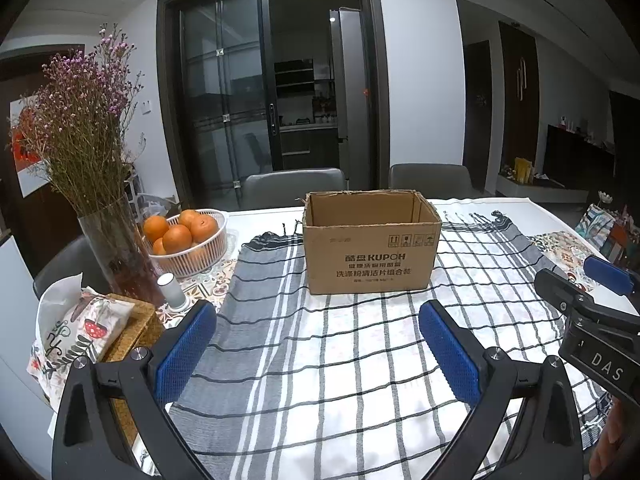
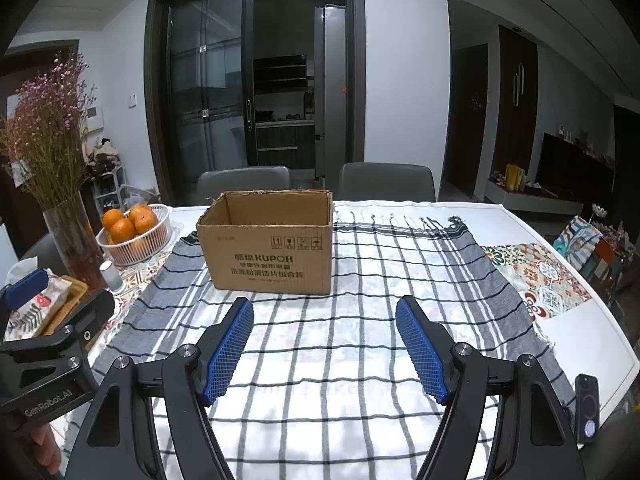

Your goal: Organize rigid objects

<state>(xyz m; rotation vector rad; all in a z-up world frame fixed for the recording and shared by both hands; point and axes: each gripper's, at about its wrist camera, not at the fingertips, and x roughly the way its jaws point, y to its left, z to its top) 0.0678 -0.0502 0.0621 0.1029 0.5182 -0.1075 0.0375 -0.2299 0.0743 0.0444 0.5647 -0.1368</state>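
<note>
An open brown cardboard box (image 1: 370, 242) printed KUPOH stands on the checked cloth (image 1: 340, 360) at the far middle of the table; it also shows in the right wrist view (image 2: 272, 244). Its inside is hidden from here. My left gripper (image 1: 318, 324) is open and empty, hovering above the cloth in front of the box. My right gripper (image 2: 325, 320) is open and empty, also in front of the box. The right gripper shows at the right edge of the left wrist view (image 1: 588, 300). The left gripper shows at the left edge of the right wrist view (image 2: 52, 328).
A glass vase of dried flowers (image 1: 116, 256), a white basket of oranges (image 1: 188, 240), a small white cylinder (image 1: 172, 286) and a tissue pack on a wicker tray (image 1: 92, 328) stand at the left. A phone (image 2: 587, 408) lies at the table's right front edge. Two grey chairs (image 2: 384, 182) stand behind.
</note>
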